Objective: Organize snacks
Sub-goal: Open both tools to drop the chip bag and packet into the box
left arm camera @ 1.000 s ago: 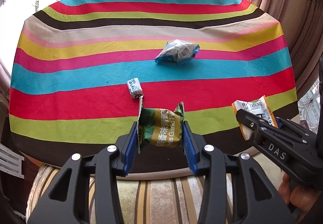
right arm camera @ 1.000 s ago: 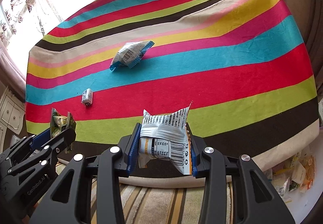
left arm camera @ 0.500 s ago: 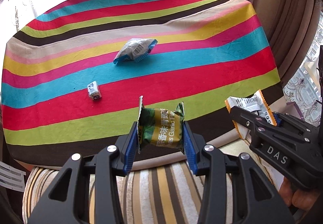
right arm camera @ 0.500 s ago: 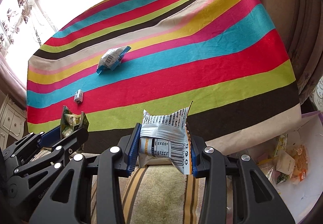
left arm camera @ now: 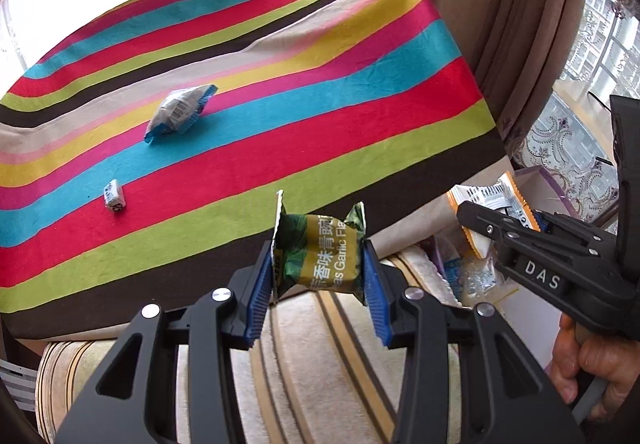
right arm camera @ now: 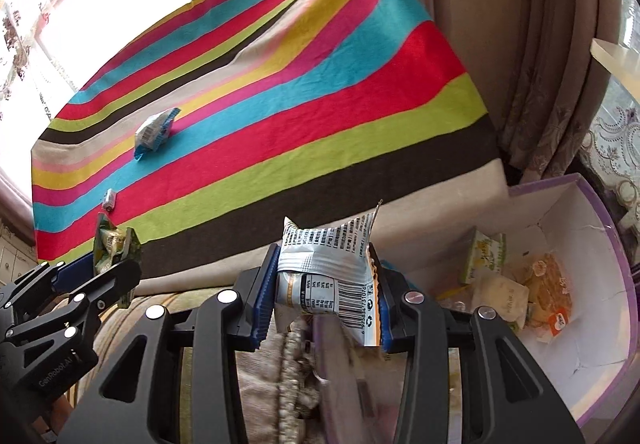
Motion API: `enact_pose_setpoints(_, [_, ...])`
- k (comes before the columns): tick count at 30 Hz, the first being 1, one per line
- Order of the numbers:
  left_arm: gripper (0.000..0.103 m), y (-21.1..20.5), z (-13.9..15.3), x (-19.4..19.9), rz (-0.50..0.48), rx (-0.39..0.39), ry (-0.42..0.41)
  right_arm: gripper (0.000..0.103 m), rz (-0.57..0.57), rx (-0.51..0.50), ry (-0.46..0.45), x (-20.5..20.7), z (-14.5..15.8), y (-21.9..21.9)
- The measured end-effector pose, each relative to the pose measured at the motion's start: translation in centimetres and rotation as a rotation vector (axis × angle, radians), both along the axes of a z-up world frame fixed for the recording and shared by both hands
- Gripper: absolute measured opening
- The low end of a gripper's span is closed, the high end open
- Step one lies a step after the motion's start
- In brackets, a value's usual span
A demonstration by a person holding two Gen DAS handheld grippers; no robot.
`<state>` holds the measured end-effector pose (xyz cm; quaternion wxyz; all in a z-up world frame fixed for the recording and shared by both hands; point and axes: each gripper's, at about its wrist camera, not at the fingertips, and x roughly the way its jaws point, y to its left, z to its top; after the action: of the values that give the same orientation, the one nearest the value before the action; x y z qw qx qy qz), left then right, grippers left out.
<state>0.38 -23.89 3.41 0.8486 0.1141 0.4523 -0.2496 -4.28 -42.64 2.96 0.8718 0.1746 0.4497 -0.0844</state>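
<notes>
Left wrist view: the left tool [left arm camera: 318, 276] is seen clamped on a green snack packet [left arm camera: 320, 252], blue pads pressed against both ends of the wrapper, the packet held off the surface just ahead of the jaws. To the right of it the right tool [left arm camera: 496, 211] is seen from the side, gripped by a hand [left arm camera: 588, 364], with an orange-and-white snack packet [left arm camera: 490, 199] pinched at its tip. Ahead and to the left, on the striped counter cloth [left arm camera: 360, 115], a blue-edged silver packet [left arm camera: 180, 111] is noted well ahead of the tool, and a small white wrapped sweet [left arm camera: 114, 196] nearer, to the left. Below the tool a striped cushion [left arm camera: 320, 364] is seen. Right wrist view: the right tool [right arm camera: 326, 296] is closed on the orange-and-white snack packet [right arm camera: 328, 268], barcode side facing the camera, pads touching both sides. Just right of and below the tool a purple-rimmed white box [right arm camera: 600, 244] is recorded, with several snack packets [right arm camera: 516, 284] lying in its bottom. The left tool [right arm camera: 116, 264] appears to the left with the green snack packet [right arm camera: 110, 244] in its jaws. The blue-edged silver packet [right arm camera: 154, 129] and the small white wrapped sweet [right arm camera: 109, 199] are seen on the striped counter cloth [right arm camera: 320, 103] ahead to the left. Curtains [right arm camera: 540, 43] hang to the right.
</notes>
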Motion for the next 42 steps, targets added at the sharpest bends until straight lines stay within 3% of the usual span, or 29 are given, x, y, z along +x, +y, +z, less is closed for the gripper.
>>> enact_pose_setpoints(6, [0.042, -3.5, -0.6, -1.8, -0.101, -0.017, 0.049, 0.04, -0.086, -0.03, 0.022, -2.5, -0.4, -3.8])
enact_pose_setpoints(20, [0.044, -9.1, -1.9, -5.7, -0.296, -0.009, 0.116, 0.041, -0.194, -0.1, 0.087, -6.5, -1.3, -7.0])
enact_pose_setpoints(25, [0.055, -9.7, -2.1, -6.2, -0.345, -0.03, 0.138, 0.042, -0.2, -0.1, 0.087, -6.8, -1.3, -6.9])
enact_pose_setpoints(28, [0.067, -9.7, -2.1, -6.3, -0.346, -0.035, 0.134, 0.044, -0.201, -0.095, 0.089, -6.7, -1.3, -6.9])
enact_pose_setpoints(31, [0.075, -9.4, -2.0, -6.1, -0.328, -0.047, 0.139, 0.053, -0.202, -0.094, 0.088, -6.6, -1.2, -6.9])
enact_pose_setpoints(36, [0.076, -9.3, -2.0, -5.9, -0.307, -0.047, 0.144, 0.069, -0.2, -0.1, 0.086, -6.5, -1.1, -6.5])
enact_pose_setpoints(42, [0.077, -8.3, -2.0, -5.3, -0.257, -0.046, 0.141, 0.073, -0.177, -0.087, 0.073, -6.2, -0.7, -5.6])
